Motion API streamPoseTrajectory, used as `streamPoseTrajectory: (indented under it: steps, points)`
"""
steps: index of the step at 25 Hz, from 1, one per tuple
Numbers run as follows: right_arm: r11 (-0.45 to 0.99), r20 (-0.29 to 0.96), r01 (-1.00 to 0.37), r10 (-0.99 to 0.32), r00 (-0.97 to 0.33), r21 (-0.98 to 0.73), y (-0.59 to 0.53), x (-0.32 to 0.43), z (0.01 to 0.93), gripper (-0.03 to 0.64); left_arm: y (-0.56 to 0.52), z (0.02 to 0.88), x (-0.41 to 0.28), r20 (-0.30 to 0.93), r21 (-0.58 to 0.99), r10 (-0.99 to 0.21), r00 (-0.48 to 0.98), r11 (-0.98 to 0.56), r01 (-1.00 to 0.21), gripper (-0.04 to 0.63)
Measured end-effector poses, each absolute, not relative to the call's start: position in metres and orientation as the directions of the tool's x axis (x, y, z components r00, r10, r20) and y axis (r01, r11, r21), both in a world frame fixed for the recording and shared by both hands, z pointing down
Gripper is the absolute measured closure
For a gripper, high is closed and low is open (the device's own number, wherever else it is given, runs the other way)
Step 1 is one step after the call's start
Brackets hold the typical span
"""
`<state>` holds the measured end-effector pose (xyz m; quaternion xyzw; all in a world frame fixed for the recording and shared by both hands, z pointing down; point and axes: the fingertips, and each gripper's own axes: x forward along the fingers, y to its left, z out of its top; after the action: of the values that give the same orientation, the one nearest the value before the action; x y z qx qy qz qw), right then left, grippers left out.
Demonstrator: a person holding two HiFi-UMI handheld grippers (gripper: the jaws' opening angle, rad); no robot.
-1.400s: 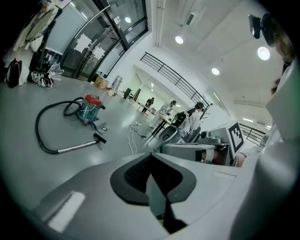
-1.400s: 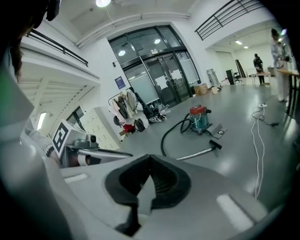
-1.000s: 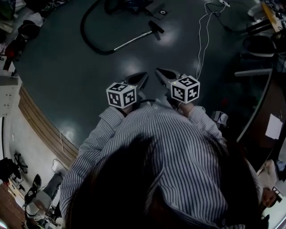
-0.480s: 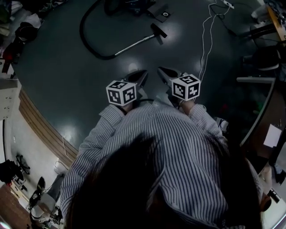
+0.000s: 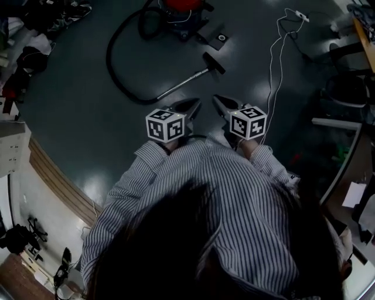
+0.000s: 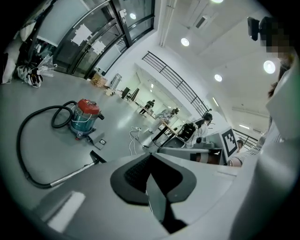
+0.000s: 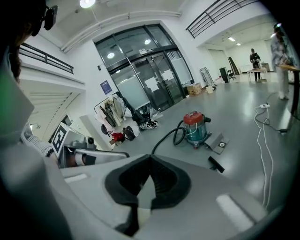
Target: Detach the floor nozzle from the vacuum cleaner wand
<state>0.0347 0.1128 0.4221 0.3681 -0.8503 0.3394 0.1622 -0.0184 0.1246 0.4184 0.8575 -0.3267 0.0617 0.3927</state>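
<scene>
The left hand-held gripper (image 5: 195,104) and right hand-held gripper (image 5: 217,99) are closed and empty, with the floor nozzle (image 5: 214,63) lying farther away.

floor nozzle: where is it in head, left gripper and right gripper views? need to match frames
Head view: floor nozzle upper centre, at the far end of the wand.
Left gripper view: floor nozzle left of centre, low on the floor.
Right gripper view: floor nozzle right of centre, low on the floor.
Shared landmark: red-topped vacuum canister, beyond the nozzle in all three.
</scene>
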Motion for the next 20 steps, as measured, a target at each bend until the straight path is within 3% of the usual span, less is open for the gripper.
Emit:
streamPoseTrajectory:
  steps: [15, 20]
  points:
    - [0.414, 0.546, -0.762, -0.533, -0.646, -0.497, -0.008, 0.029, 0.428, 0.615, -0.004, 0.431, -0.034, 0.401, 0.634, -0.476, 0.783, -0.474, -0.612, 0.589]
    - [0.457, 0.530, -0.726, -0.496, -0.688, -0.514, -0.028, 0.024, 0.422, 0.615, -0.024, 0.431, -0.036, 0.419, 0.625, -0.496, 0.760, -0.450, -0.638, 0.589]
